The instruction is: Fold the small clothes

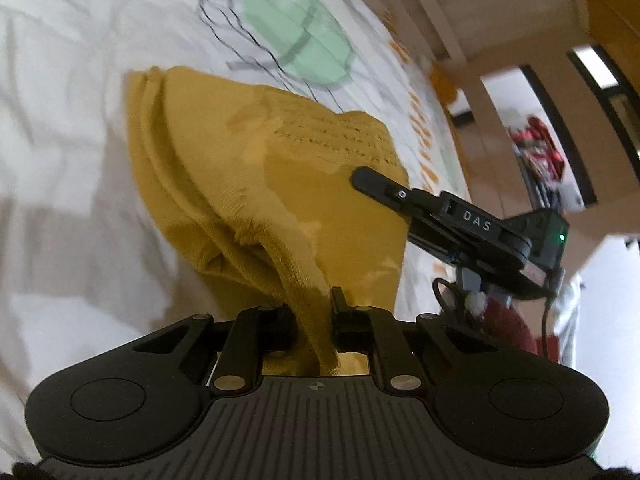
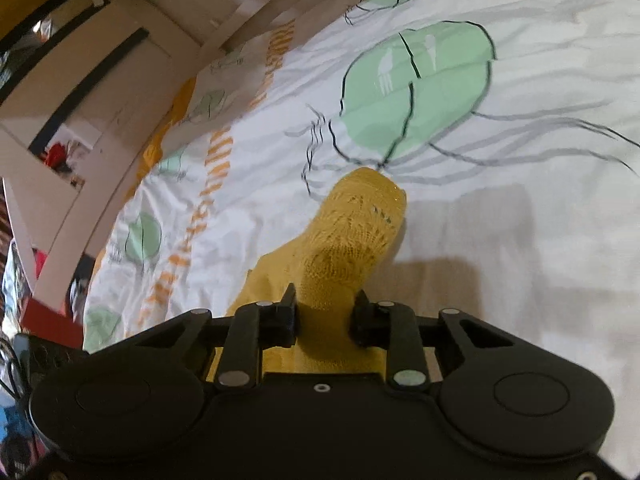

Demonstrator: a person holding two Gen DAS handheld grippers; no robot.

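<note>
The left claw (image 1: 314, 312) is pinching a rolled hem of the yellow knit garment (image 1: 256, 168), its two black fingers nearly pressed together with the fold of cloth squeezed between them. From that pinch the garment rises ahead of the claw as a lifted, draped sheet, with a thick seam running off to the claw's left and a band of openwork stitching at its far edge. Ahead and to the right of the left claw, the right claw (image 1: 362, 178) reaches in from the side, its finger tip lying against the garment's right part.

In the right wrist view, the right claw (image 2: 325, 312) grips a bunched part of the same yellow knit garment (image 2: 352, 232); its fingers stand further apart than the left's, and the cloth fills the gap between them. Beyond this claw the garment stretches forward as a lacy tube, and its far end touches the bed cover (image 2: 520, 240).

The bed cover is white and wrinkled, printed with pale green jellyfish shapes (image 2: 416, 88) just past the garment's far end, and with orange marks along the side to the right claw's left. Pale wooden bed rails (image 2: 248, 12) lie further off, past the cover's edge
</note>
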